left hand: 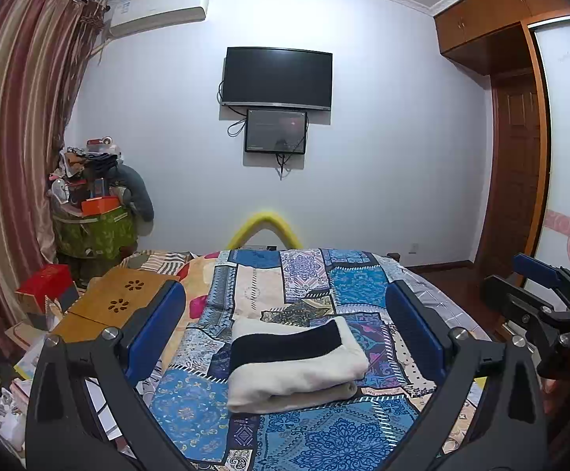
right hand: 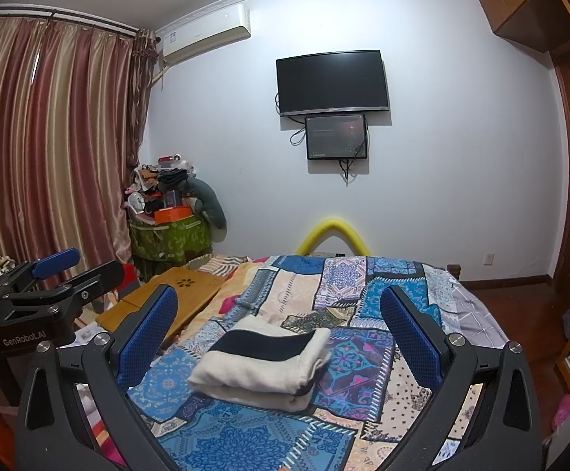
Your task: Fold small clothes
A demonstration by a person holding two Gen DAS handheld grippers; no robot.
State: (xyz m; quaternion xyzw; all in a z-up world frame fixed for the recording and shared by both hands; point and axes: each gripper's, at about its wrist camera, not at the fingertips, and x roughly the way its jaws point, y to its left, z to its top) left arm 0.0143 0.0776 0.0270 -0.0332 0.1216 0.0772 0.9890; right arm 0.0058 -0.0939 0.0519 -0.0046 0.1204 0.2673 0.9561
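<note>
A small cream garment with a wide black band (left hand: 298, 361) lies folded into a thick rectangle on the patchwork bedspread (left hand: 316, 286). My left gripper (left hand: 285, 314) hovers above and just short of it, open, with nothing between its blue pads. The right wrist view shows the same folded garment (right hand: 261, 365) on the bedspread (right hand: 347, 286) with my right gripper (right hand: 279, 314) held open over it, also holding nothing. Each gripper shows at the edge of the other's view: the right one (left hand: 552, 306) at the right, the left one (right hand: 49, 274) at the left.
A wooden lap desk (left hand: 116, 302) rests at the bed's left side. Boxes and clutter (left hand: 45, 290) fill the floor by the striped curtain (left hand: 13, 149). A heap of clothes and bags (left hand: 96, 196) stands in the corner. A wardrobe and door (left hand: 520, 157) are at the right.
</note>
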